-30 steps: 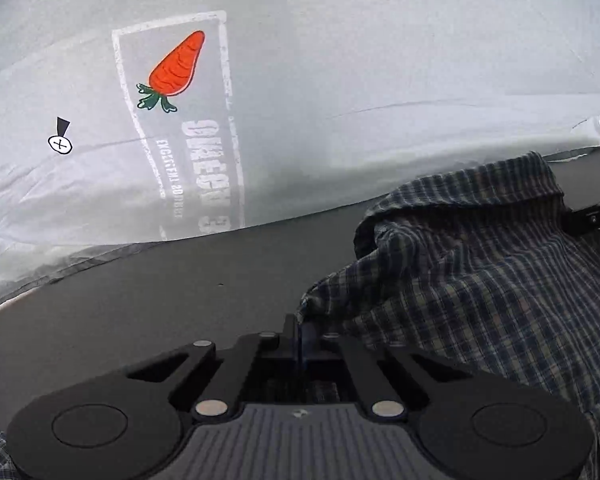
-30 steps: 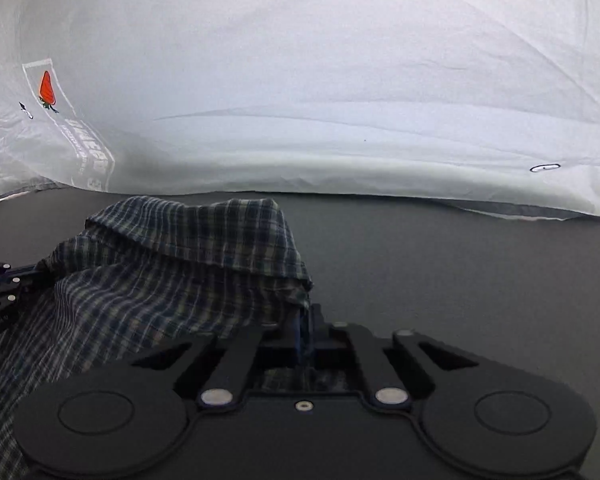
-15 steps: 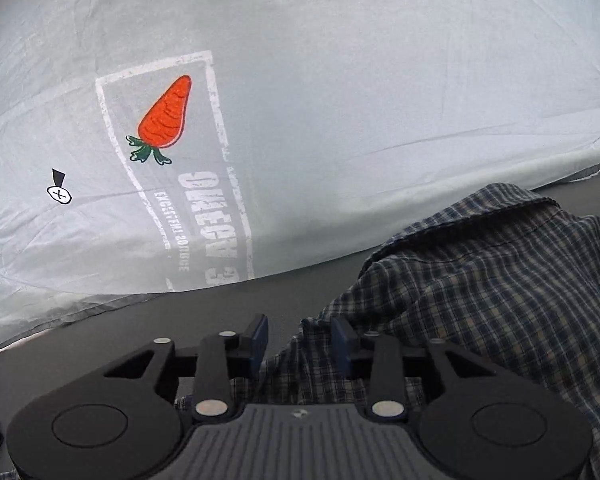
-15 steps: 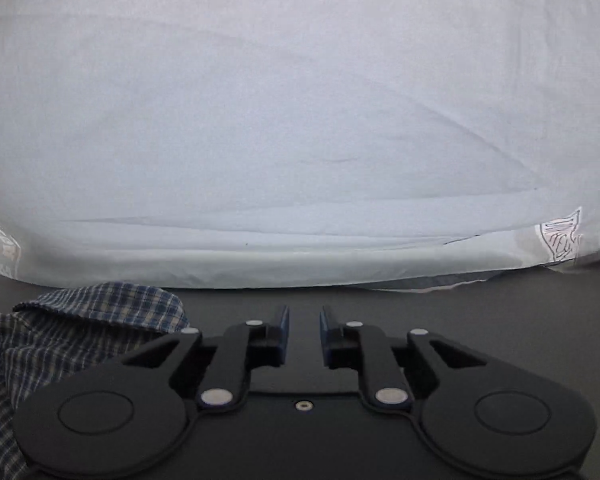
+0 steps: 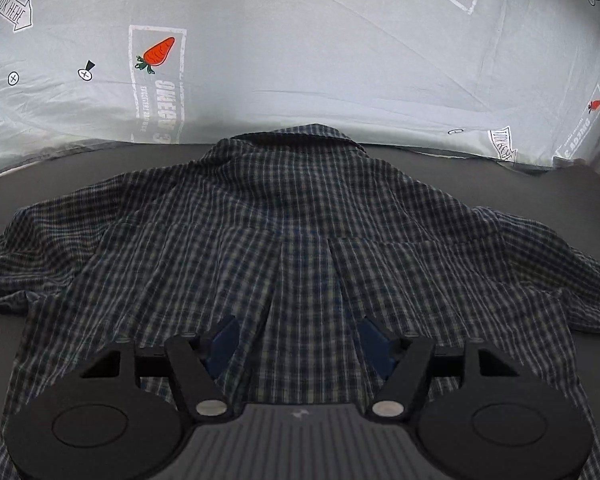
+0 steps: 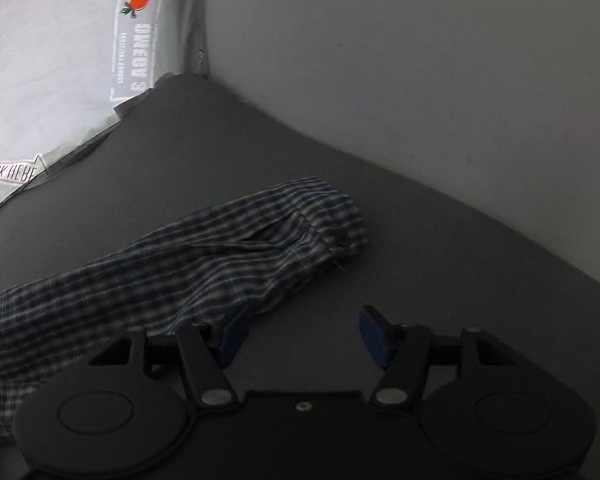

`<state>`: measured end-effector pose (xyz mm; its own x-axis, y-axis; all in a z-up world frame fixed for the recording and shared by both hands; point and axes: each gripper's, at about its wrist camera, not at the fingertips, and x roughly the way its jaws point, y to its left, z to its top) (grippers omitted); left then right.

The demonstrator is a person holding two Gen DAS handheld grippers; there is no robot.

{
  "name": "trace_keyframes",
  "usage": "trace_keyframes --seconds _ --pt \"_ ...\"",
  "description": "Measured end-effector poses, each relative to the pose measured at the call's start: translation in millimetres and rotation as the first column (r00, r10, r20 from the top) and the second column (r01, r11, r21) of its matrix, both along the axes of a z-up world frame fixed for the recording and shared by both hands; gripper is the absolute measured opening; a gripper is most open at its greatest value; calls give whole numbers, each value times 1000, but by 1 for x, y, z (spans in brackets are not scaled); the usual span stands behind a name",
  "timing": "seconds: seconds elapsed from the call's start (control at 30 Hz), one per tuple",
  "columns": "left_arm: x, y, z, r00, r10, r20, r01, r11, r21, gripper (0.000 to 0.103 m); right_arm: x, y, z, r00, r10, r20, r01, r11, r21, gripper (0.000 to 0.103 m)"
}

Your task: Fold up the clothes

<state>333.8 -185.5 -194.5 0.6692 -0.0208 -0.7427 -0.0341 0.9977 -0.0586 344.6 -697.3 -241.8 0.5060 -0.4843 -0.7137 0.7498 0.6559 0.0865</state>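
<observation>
Plaid shirt (image 5: 300, 248) lies spread back-up on the dark grey desk (image 5: 80, 168), its collar toward the far edge, where a pale printed sheet (image 5: 300, 40) with a carrot picture (image 5: 158, 53) hangs behind. Both sleeves reach out toward the side edges of the desk. The left tongs (image 5: 300, 344) hover over the lower middle of the shirt's back, released and opening, blue pads (image 5: 224, 340) apart; the cloth lies beneath them, not pinched. In the right wrist view one sleeve (image 6: 220, 256) runs across the desk (image 6: 440, 272) toward its far right corner, cuff end near the plain wall (image 6: 420, 60). The right tongs (image 6: 300, 338) are likewise released and opening, bare desk between them, the sleeve just beside the left pad.
</observation>
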Motion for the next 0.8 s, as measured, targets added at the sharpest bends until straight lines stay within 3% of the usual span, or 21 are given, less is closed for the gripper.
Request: trace_keyframes --seconds 0.1,0.13,0.17,0.2,0.27,0.33,0.47,0.57,0.63,0.67,0.73,0.8 --pt "-23 -9 -2 998 31 -60 -32 999 -17 68 6 -32 -11 996 -70 62 65 995 80 62" --pt "-30 -12 -3 996 42 -81 -44 999 -26 68 14 -34 -14 996 -80 46 77 995 61 55" --pt "-36 -13 -3 994 51 -101 -55 998 -34 68 23 -31 -15 998 -60 16 59 998 22 20" --pt "-39 -11 -2 992 58 -113 -63 997 -41 68 31 -26 -15 1000 -15 -20 15 1000 -11 13" --pt "-44 -8 5 991 72 -114 -76 996 -34 68 41 -5 -8 991 78 -106 -92 986 -139 8" --pt "-48 -3 15 992 90 -92 -91 996 -12 68 35 3 4 987 91 -129 -119 967 -224 8" --pt "-56 13 29 991 117 -61 -116 993 22 68 14 -2 21 989 30 -146 -73 950 -304 9" --pt "-64 27 33 988 139 -60 -136 989 61 68 13 -13 2 969 58 -240 -122 958 -260 17" --pt "-73 42 34 984 167 -68 -160 982 96 68 -2 -1 8 968 93 -232 -149 959 -241 24" --pt "-78 49 35 982 177 -69 -169 980 110 68 -11 7 12 969 110 -222 -163 959 -233 35" --pt "-91 67 35 978 194 -73 -182 973 146 68 -28 22 20 969 146 -201 -189 958 -217 48" --pt "-105 87 29 974 210 -89 -188 959 210 70 -50 47 28 961 215 -174 -244 955 -167 48"
